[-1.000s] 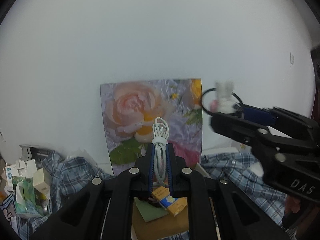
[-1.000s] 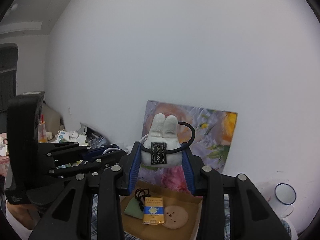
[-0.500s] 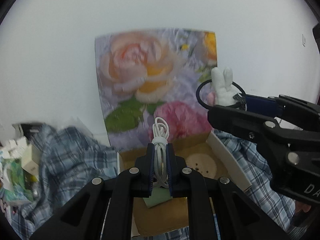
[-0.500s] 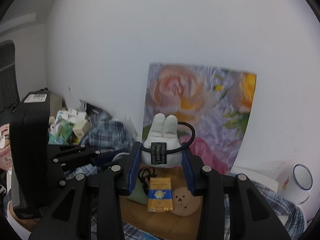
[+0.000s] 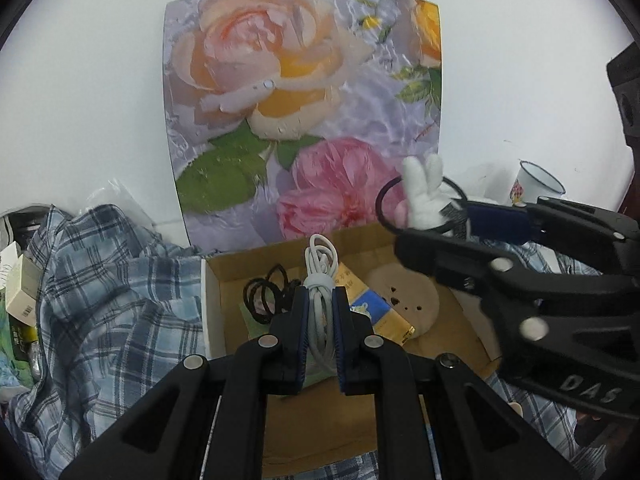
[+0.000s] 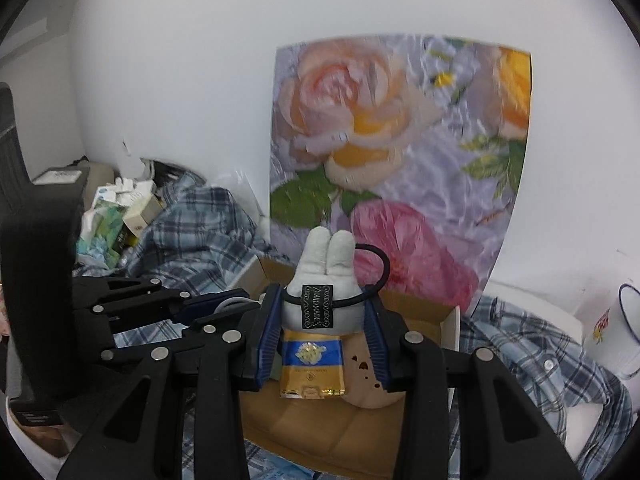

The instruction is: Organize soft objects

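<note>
Left fingers pinching a coiled white cable, right fingers a white plush rabbit, above the cardboard box.

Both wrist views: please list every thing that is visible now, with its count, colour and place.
cardboard box: 1, brown, open, centre
coiled cable: 1, white, in the left jaws, above the box
rabbit plush: 1, white, with a black hair tie and a black tag, in the right jaws
hair ties: a black bunch, in the box, left
packet: 1, gold and blue, in the box
bear face pad: 1, beige, in the box, right
flower picture: 1, pink and orange, against the wall
plaid cloth: blue and white, around the box
mug: 1, white with a blue rim, far right
small boxes: several, far left
left gripper: black, shut on the cable
right gripper: black, shut on the plush
</note>
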